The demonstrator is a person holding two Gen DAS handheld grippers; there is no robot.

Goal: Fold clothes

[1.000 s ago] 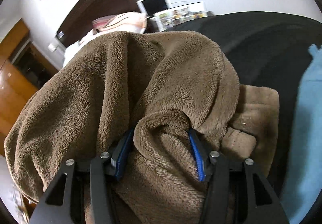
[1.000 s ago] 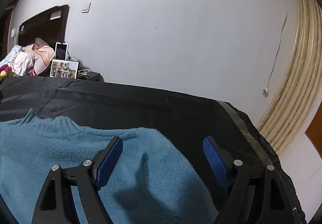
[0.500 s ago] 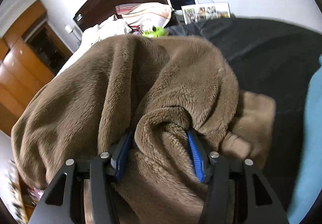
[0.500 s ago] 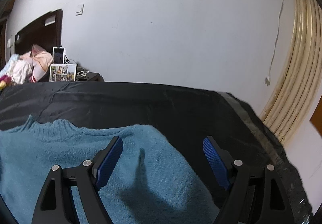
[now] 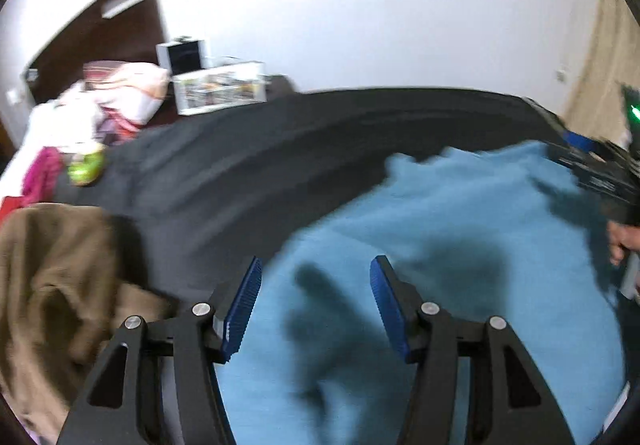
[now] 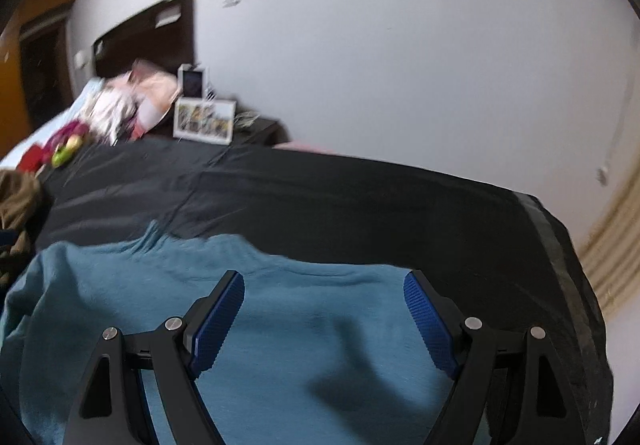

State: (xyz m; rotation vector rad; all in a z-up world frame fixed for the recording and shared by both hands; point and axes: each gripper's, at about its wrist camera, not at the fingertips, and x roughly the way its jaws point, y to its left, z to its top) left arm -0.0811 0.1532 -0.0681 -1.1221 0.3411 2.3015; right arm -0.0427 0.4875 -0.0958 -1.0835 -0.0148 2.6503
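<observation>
A blue knit sweater (image 5: 460, 245) lies spread on the black table cover (image 5: 260, 153). Above its left part my left gripper (image 5: 316, 277) hangs open with nothing between its fingers. A brown fleece garment (image 5: 56, 277) lies crumpled at the table's left edge, apart from that gripper. In the right wrist view the blue sweater (image 6: 320, 325) fills the lower frame, its collar toward the far left. My right gripper (image 6: 324, 293) is open over it and holds nothing. The brown fleece (image 6: 16, 201) shows at the far left there.
A bed with a dark headboard (image 6: 148, 33) and a heap of pink and white bedding (image 5: 104, 93) stands beyond the table's left end. A photo frame (image 6: 204, 121) and a small screen (image 5: 184, 53) sit near the wall. Beige curtain (image 6: 616, 257) hangs on the right.
My left gripper let go of the brown fleece, which now lies at the left, and swung right over the blue sweater. The right gripper stayed open and shifted a little.
</observation>
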